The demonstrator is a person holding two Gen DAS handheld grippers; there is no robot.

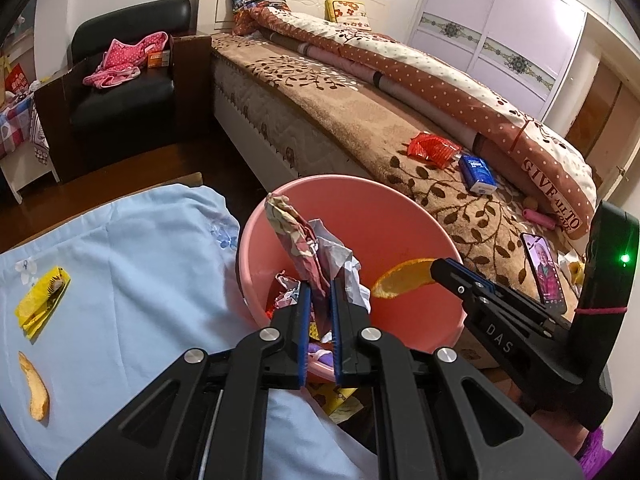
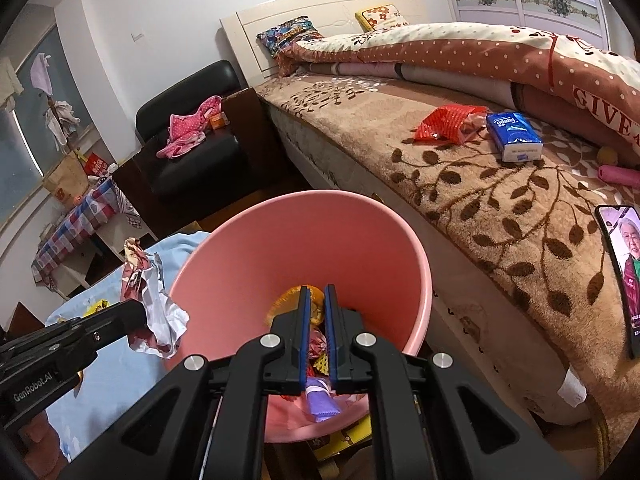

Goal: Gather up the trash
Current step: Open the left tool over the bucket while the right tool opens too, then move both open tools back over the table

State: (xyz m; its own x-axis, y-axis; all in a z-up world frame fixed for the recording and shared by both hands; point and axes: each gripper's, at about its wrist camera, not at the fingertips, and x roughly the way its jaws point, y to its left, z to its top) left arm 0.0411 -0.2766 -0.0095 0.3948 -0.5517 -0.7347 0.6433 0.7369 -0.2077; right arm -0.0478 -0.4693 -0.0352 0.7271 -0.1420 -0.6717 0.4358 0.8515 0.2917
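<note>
A pink bin (image 1: 400, 220) (image 2: 312, 232) stands between the blue-clothed table and the bed, with wrappers inside. My left gripper (image 1: 319, 286) is shut on a crumpled patterned wrapper (image 1: 304, 240) (image 2: 154, 304) at the bin's left rim. My right gripper (image 2: 316, 292) (image 1: 436, 266) is shut on an orange peel slice (image 1: 404, 278) (image 2: 294, 300) over the bin's mouth. A yellow wrapper (image 1: 42, 300) and another orange peel (image 1: 36, 388) lie on the blue cloth (image 1: 132, 272). A red wrapper (image 1: 434, 148) (image 2: 448, 122) lies on the bed.
A blue tissue pack (image 1: 476, 172) (image 2: 514, 136) and a lit phone (image 1: 544, 272) (image 2: 624, 276) lie on the bed's brown leaf blanket (image 2: 500, 208). A rolled quilt (image 1: 440, 84) runs along the bed. A black armchair (image 1: 128, 88) with pink clothes stands at the back left.
</note>
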